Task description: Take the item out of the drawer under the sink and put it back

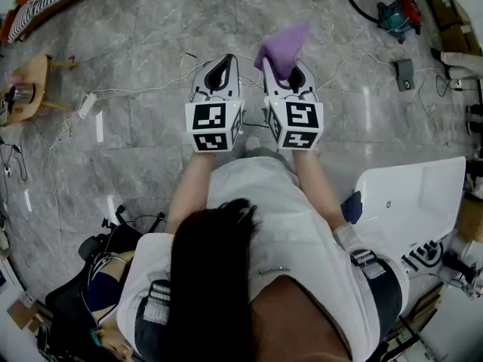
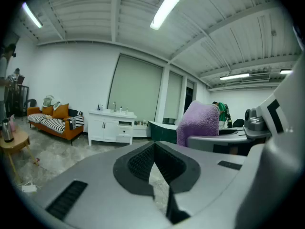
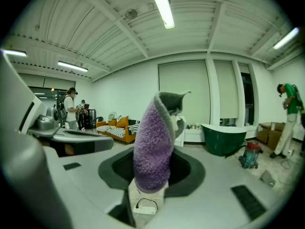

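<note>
A fluffy purple cloth (image 1: 281, 45) with a grey underside stands up from my right gripper (image 1: 290, 70), whose jaws are shut on its lower end. In the right gripper view the purple cloth (image 3: 152, 142) fills the middle between the right gripper's (image 3: 151, 178) dark pads. My left gripper (image 1: 219, 68) is held level beside it, a hand's width to the left, shut with nothing in it. In the left gripper view its tips (image 2: 154, 147) meet, and the cloth (image 2: 198, 123) shows at the right. A white vanity cabinet (image 2: 112, 128) with a sink stands far off by the wall.
Grey marble floor with cables and a power strip (image 1: 86, 105) lies below. A white basin (image 1: 411, 202) is at my right, a small wooden table (image 1: 26, 89) at the left, a vacuum (image 1: 396, 13) at the top right. A green tub (image 3: 224, 138), an orange sofa (image 2: 52, 120) and people stand further off.
</note>
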The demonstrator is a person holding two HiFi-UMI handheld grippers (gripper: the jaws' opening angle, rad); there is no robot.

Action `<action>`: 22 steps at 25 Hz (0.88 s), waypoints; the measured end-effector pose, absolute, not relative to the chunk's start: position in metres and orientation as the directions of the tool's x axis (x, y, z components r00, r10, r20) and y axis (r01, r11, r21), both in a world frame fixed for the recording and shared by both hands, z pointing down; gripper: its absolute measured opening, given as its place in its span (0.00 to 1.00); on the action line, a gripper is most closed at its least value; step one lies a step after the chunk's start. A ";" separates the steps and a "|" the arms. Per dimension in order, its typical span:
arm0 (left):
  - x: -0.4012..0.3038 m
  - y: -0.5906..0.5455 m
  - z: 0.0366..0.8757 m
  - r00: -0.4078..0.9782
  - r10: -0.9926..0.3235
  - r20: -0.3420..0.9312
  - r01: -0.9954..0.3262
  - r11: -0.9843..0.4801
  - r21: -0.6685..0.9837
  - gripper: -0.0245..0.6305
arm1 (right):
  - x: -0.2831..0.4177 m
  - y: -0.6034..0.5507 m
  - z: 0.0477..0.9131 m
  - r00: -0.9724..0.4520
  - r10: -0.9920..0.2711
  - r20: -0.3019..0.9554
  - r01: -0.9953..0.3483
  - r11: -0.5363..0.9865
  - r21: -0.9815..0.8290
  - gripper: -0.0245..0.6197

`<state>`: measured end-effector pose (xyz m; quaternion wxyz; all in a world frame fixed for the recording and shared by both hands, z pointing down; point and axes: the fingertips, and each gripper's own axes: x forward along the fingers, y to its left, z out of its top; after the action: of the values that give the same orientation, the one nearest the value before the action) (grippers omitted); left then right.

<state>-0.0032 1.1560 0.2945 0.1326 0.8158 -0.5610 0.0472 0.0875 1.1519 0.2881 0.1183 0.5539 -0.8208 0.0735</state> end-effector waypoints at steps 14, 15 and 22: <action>-0.026 1.151 0.292 0.401 -0.891 0.214 -0.912 -0.366 0.185 0.04 | 0.073 1.157 0.291 -0.341 -0.895 0.287 -0.937 0.349 -0.025 0.28; -0.028 1.151 0.293 0.409 -0.887 0.215 -0.909 -0.375 0.185 0.04 | 0.073 1.156 0.292 -0.332 -0.899 0.287 -0.941 0.336 -0.035 0.28; -0.039 1.156 0.305 0.459 -0.857 0.235 -0.887 -0.425 0.183 0.04 | 0.063 1.164 0.299 -0.288 -0.916 0.280 -0.957 0.286 -0.050 0.28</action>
<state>-0.0387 1.1556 0.3048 0.1409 0.8425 -0.5173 0.0530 0.0627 1.1637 0.2986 0.0988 0.5884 -0.7957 0.1044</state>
